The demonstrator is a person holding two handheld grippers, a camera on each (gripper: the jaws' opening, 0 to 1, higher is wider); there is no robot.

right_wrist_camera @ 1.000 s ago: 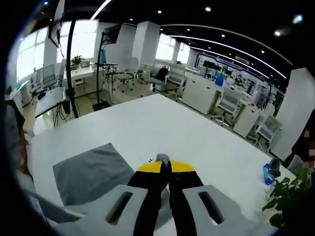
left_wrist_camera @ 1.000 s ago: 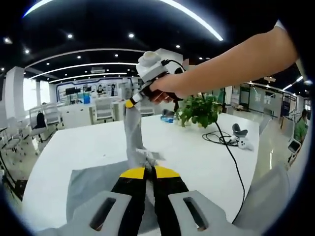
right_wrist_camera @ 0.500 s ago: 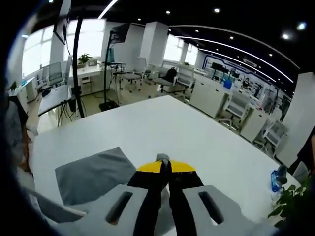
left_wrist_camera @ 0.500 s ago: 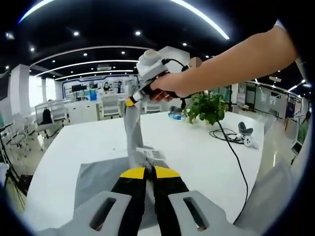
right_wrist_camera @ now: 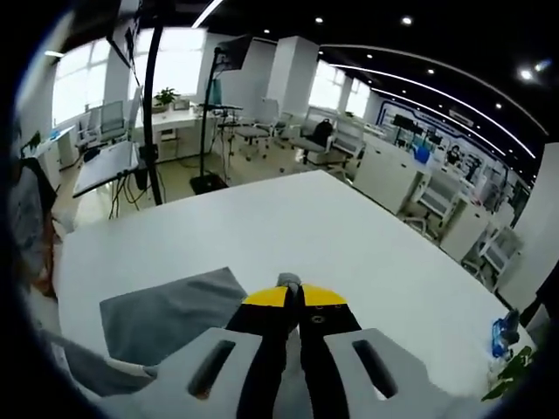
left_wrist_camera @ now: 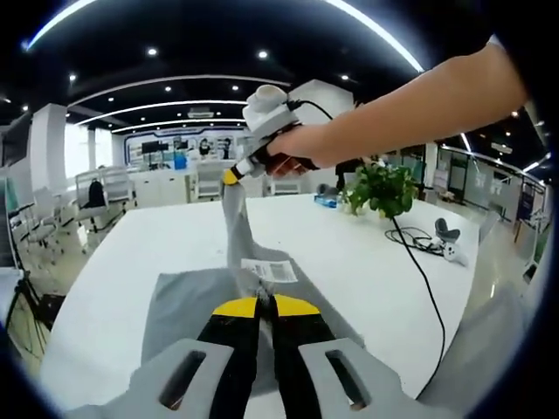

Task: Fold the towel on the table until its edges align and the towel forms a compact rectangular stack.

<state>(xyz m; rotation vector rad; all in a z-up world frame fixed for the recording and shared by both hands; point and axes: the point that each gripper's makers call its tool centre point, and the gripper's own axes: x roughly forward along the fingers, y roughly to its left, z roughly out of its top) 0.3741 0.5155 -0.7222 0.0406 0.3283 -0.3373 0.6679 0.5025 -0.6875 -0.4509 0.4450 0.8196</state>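
The grey towel (left_wrist_camera: pixel 188 301) lies partly on the white table (left_wrist_camera: pixel 367 271), with a white label (left_wrist_camera: pixel 269 271) showing near my jaws. My left gripper (left_wrist_camera: pixel 259 305) is shut on a towel corner just above the cloth. A hand holds my right gripper (left_wrist_camera: pixel 231 178) higher up and farther away, shut on another corner, so a narrow strip of towel hangs taut from it. In the right gripper view my right gripper (right_wrist_camera: pixel 293 298) pinches a grey fold at its tips, while the rest of the towel (right_wrist_camera: pixel 166 305) rests on the table (right_wrist_camera: pixel 288 218) to the left.
A potted plant (left_wrist_camera: pixel 384 188) stands at the table's far side, with a black cable (left_wrist_camera: pixel 424 262) and a small white device (left_wrist_camera: pixel 445 240) nearby. Office chairs and desks surround the table, and a black tripod stand (right_wrist_camera: pixel 150 105) rises beyond its edge. A person's sleeve (left_wrist_camera: pixel 489 349) is close by.
Both views have swung a little. In the left gripper view the towel now spreads wider beneath the jaws and the label lies flatter. Both grippers remain shut on the cloth.
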